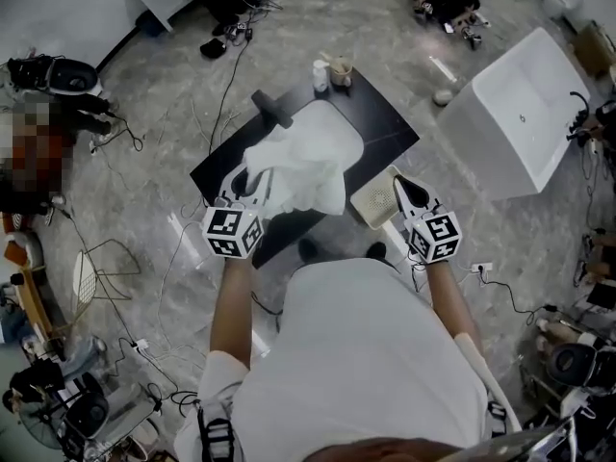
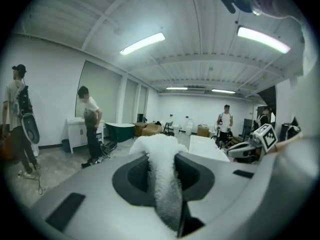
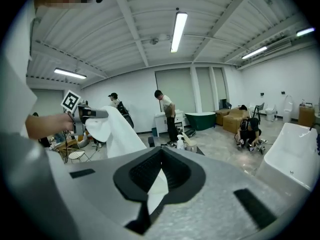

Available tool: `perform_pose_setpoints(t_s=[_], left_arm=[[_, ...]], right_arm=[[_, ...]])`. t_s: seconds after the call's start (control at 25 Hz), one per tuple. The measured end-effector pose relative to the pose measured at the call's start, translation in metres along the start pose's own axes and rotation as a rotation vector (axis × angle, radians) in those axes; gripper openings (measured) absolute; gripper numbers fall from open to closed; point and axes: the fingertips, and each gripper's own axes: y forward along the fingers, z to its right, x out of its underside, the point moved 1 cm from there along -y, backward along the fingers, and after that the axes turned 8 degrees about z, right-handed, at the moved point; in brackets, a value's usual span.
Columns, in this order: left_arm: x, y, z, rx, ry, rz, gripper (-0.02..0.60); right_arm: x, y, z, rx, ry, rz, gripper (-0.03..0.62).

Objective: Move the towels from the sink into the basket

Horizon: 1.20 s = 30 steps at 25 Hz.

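Hanging from left gripper [image 1: 248, 183], seemingly pinched: towel [image 1: 303, 166]

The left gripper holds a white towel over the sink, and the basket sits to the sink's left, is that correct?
Not quite. The basket sits to the sink's right, as the head view shows. The left gripper does hold the white towel over the sink.

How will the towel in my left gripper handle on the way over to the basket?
Likely floppy: the towel hangs in loose folds from the left gripper. Probably light, since one pinched edge carries it. Its terry pile looks grippy, so slipping seems unlikely.
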Motion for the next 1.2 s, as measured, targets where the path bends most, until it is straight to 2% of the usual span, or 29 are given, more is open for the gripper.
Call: perform_pose_setpoints(t_s=[0.16,0.28,0.44,0.56,0.68,1.0,1.08,1.2], left_arm=[[-0.053,0.009,0.032,0.100,0.017,0.084,0.069],[-0.076,0.022,0.054,0.166,0.041,0.109,0.071],[-0.096,0.045,0.095,0.283,0.073,0.132,0.071],[-0.110,0.063,0.141,0.406,0.083,0.151,0.071],[-0.114,0.075,0.191,0.538,0.068,0.159,0.070],[-0.094,0.082,0.318,0.854,0.022,0.129,0.071],[-0.091,0.082,0.347,0.907,0.017,0.130,0.071],[-0.091,0.083,0.368,0.931,0.012,0.123,0.071]], right_arm=[[-0.023,-0.010,0.006,0.010,-0.035,0.039,0.000],[-0.037,-0.018,0.012,0.031,-0.050,0.060,0.000],[-0.044,-0.037,0.028,0.097,-0.043,0.086,0.000],[-0.044,-0.065,0.045,0.171,-0.033,0.100,0.000],[-0.036,-0.100,0.059,0.259,-0.019,0.104,0.000],[-0.004,-0.199,0.085,0.498,0.027,0.122,0.000],[0.004,-0.224,0.091,0.546,0.041,0.126,0.000],[0.013,-0.246,0.094,0.587,0.054,0.129,0.000]])
